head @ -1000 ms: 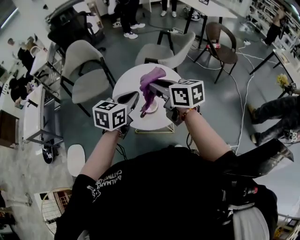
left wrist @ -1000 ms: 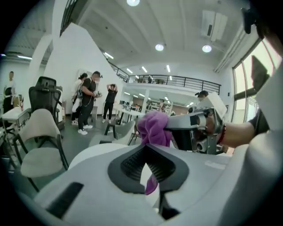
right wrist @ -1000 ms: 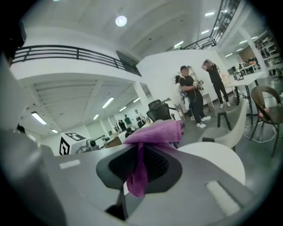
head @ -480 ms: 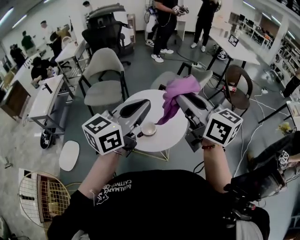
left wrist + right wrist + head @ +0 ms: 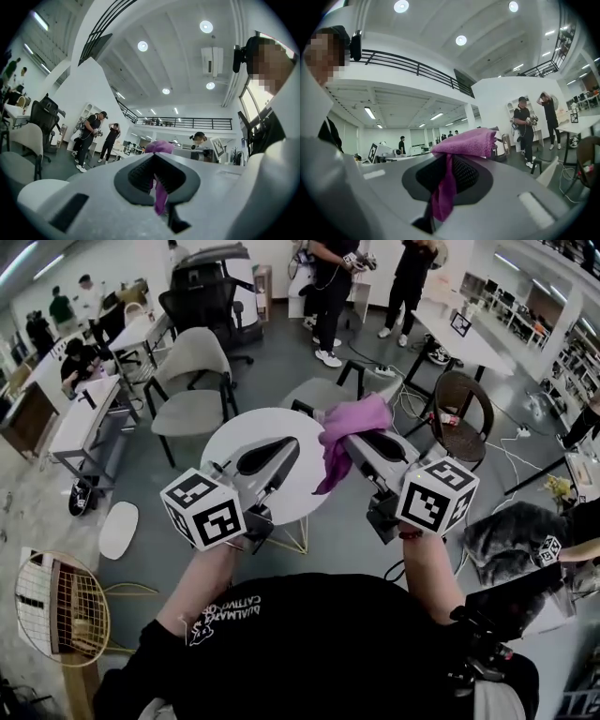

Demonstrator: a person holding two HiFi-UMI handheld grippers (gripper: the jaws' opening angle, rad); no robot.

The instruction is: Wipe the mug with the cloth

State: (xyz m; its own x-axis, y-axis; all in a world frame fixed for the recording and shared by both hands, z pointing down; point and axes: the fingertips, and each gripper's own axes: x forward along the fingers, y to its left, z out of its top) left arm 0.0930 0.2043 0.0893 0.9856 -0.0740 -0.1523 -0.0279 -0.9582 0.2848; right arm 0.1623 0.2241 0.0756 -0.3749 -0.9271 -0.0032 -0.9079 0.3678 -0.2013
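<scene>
The right hand-held gripper [image 5: 448, 163] is clamped on the purple cloth [image 5: 467, 142]. The cloth is bunched in a fold over the jaw tips, and a narrow tail hangs down between the jaws. In the head view this hand-held gripper [image 5: 343, 441] points to the far left, with the cloth [image 5: 351, 418] draped at its tip. The left hand-held gripper [image 5: 153, 157] has its jaws pressed together, and the cloth [image 5: 159, 146] shows just beyond them. Seen from the head, the left hand-held gripper [image 5: 292, 449] lies just left of the right one, and both tips come near each other over the round white worktop [image 5: 234, 432]. Beyond the worktop stand a grey chair [image 5: 192, 362] at far left and a brown chair [image 5: 466, 399] at far right. People [image 5: 333, 277] stand farther back.
</scene>
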